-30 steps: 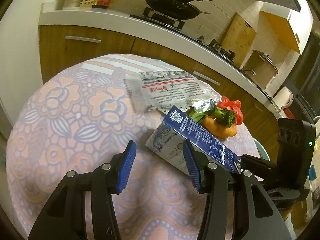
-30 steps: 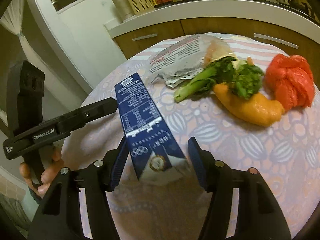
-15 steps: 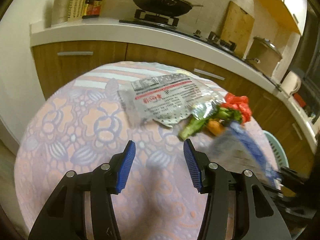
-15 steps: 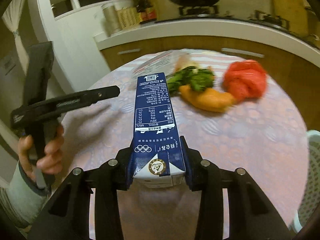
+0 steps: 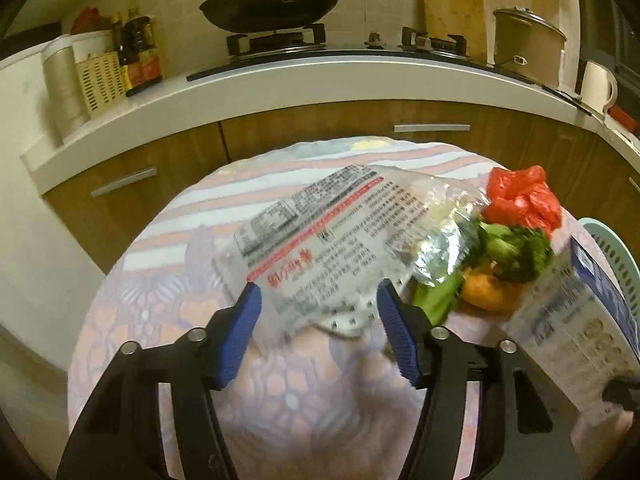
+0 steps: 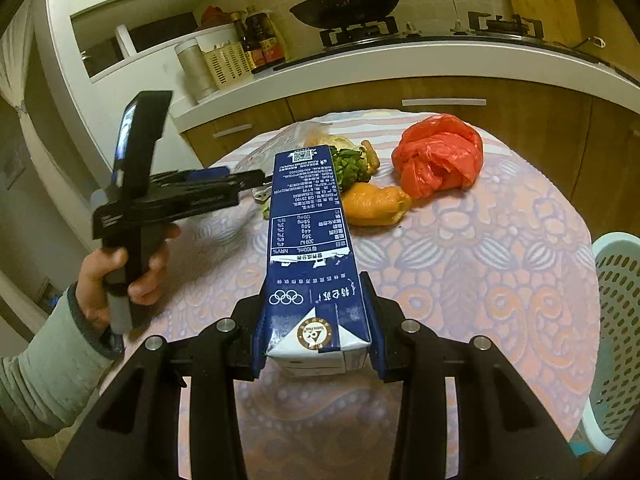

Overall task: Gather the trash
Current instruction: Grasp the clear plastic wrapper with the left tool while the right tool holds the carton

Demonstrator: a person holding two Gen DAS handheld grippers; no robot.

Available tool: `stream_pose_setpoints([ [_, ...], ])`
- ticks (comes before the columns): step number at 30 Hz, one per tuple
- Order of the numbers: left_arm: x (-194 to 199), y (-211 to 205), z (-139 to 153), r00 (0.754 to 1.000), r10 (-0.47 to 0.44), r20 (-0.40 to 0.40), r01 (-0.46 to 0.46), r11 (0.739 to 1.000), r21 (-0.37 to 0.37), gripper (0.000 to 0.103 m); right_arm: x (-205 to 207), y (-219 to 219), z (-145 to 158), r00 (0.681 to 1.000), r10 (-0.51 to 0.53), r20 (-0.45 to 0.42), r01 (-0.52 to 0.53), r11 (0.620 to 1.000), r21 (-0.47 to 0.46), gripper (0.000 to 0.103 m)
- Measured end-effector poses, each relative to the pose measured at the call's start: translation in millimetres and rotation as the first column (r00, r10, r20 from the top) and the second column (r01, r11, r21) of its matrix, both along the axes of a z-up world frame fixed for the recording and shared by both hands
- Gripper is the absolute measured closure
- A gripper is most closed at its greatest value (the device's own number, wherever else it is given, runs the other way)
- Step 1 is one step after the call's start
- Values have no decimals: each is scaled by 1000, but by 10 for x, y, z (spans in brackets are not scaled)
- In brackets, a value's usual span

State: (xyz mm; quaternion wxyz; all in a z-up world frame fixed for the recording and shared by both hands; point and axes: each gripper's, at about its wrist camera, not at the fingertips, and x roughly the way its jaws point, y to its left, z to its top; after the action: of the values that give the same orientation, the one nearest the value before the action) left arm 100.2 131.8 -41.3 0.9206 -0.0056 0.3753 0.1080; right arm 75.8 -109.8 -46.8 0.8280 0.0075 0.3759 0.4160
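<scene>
My right gripper [image 6: 314, 326] is shut on a blue milk carton [image 6: 308, 232] and holds it above the round table; the carton also shows blurred at the right of the left wrist view [image 5: 576, 328]. My left gripper [image 5: 318, 326] is open and empty, just in front of a crumpled printed plastic wrapper [image 5: 332, 236]. Beside the wrapper lie green vegetable scraps [image 5: 512, 252], an orange peel piece [image 6: 374, 204] and a red plastic bag [image 6: 438, 156]. The left gripper's body [image 6: 168, 196] is at the left of the right wrist view.
The table has a floral cloth [image 6: 500, 256]. A pale green perforated basket [image 6: 618, 312] stands off the table's right edge, also in the left wrist view [image 5: 616, 252]. Behind is a kitchen counter [image 5: 320, 84] with wooden cabinets, a wok on the stove and bottles.
My right gripper closed on the carton and lifted it off the table, drawing it to the right. My left gripper moved forward toward the plastic wrapper and stayed open.
</scene>
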Motion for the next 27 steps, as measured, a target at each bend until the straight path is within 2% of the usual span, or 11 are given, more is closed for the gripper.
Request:
stream_pose_setpoints([
  [1, 34, 10, -1, 1000, -1, 0, 1, 1000, 5, 55, 9, 10, -1, 1000, 2, -3, -2, 1000, 2, 67],
  [3, 101, 41, -6, 1000, -3, -7, 3, 1000, 4, 74, 30, 21, -8, 1000, 3, -9, -3, 1000, 9, 67],
  [5, 122, 76, -5, 1000, -3, -5, 3, 1000, -10, 88, 37, 24, -5, 1000, 4, -13, -3, 1000, 14, 67],
  [9, 105, 150, 22, 1000, 17, 21, -16, 999, -33, 100, 16, 12, 7, 1000, 5, -2, -5, 1000, 23, 67],
  [17, -43, 187, 208, 995, 31, 98, -21, 995, -98, 103, -76, -77, 146, 999, -19, 51, 16, 998, 54, 67],
  [20, -174, 131, 379, 989, 11, 145, 9, 990, -138, 103, -103, -130, 224, 996, -41, 77, 36, 998, 55, 67],
  [27, -356, -139, 630, 976, -41, 213, 80, 980, -180, 103, -113, -319, 359, 987, -114, 113, 107, 992, 66, 67],
])
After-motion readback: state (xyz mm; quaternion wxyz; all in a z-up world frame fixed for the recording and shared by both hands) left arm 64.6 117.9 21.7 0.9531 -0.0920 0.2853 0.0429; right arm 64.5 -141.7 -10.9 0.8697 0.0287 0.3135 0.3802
